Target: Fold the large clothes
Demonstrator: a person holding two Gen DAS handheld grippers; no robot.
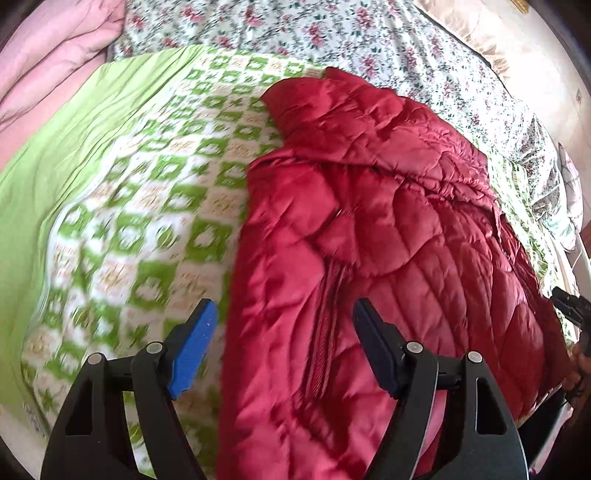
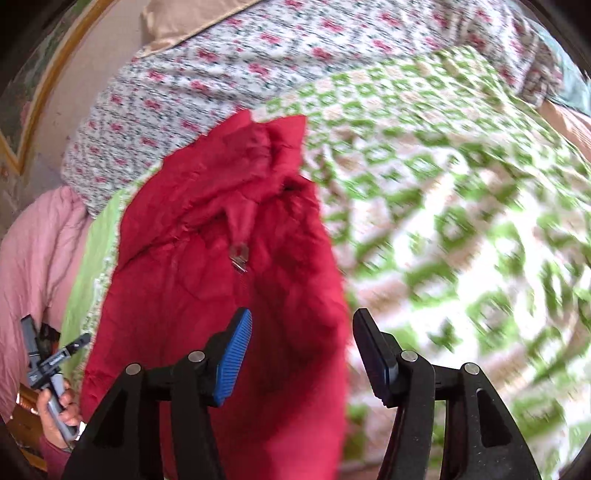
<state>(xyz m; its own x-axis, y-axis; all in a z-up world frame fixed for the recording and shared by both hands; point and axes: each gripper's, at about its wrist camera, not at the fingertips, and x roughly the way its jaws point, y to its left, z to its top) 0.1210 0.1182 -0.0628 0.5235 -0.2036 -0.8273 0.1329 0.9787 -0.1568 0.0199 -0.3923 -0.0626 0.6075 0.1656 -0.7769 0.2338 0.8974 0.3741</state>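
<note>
While motion blur smears the bedspread (image 2: 461, 221), the jacket (image 1: 369, 221) runs off-frame.

A bed fills the view, spread with a green-and-white checked bedcover (image 1: 147, 206) whose plain lime border (image 1: 74, 129) runs off toward 9 o'clock. Beyond it, at 12 o'clock, lies a floral sheet (image 1: 295, 26). Pink quilt (image 1: 48, 48) bunches at 10 o'clock; a beige pillow (image 1: 480, 33) sits at 1 o'clock. In the right wrist view, a gold picture frame (image 2: 33, 110) hangs at 10 o'clock. Soft daylight.
</note>
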